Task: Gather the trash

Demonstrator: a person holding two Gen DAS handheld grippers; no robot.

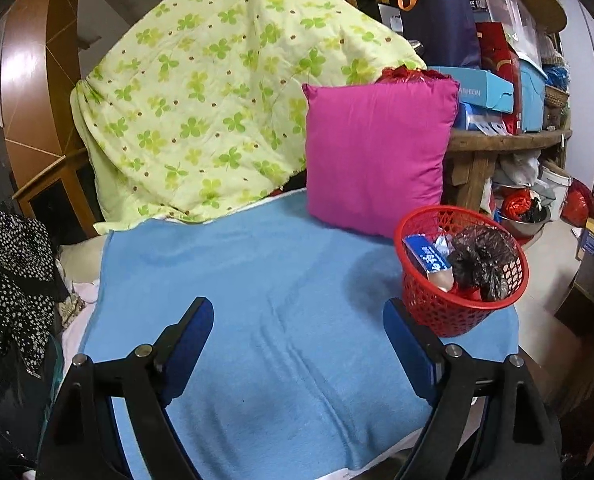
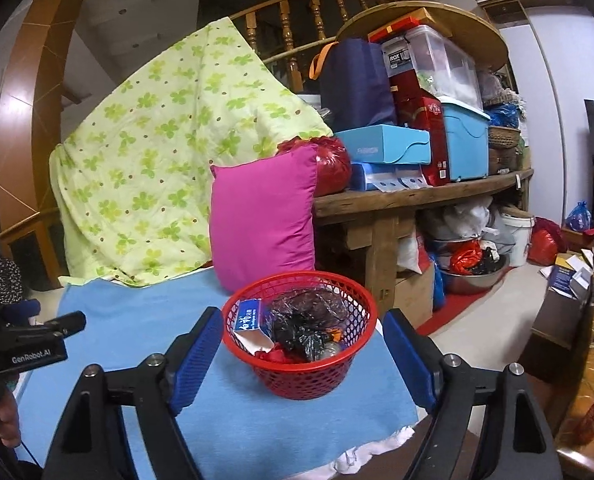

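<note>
A red mesh basket (image 1: 457, 312) stands on the blue towel (image 1: 257, 280) near its right edge. It holds a blue-and-white carton (image 1: 427, 258), a crumpled dark plastic bag (image 1: 481, 260) and red scraps. My left gripper (image 1: 297, 306) hovers open over bare towel with nothing between its fingers, and the basket sits just right of its right finger. In the right wrist view the basket (image 2: 305, 380) lies straight ahead of my right gripper (image 2: 303, 314), which is open, its pads apart from the rim. The carton (image 2: 249, 320) and bag (image 2: 305, 320) show inside. The left gripper (image 2: 53, 316) appears at the left edge.
A pink cushion (image 2: 261, 216) leans behind the basket against a green clover quilt (image 1: 217, 100). A wooden shelf (image 2: 417, 196) stacked with boxes and bins stands to the right, with bags and a bowl on the floor below. Black dotted cloth (image 1: 9, 280) lies at the left.
</note>
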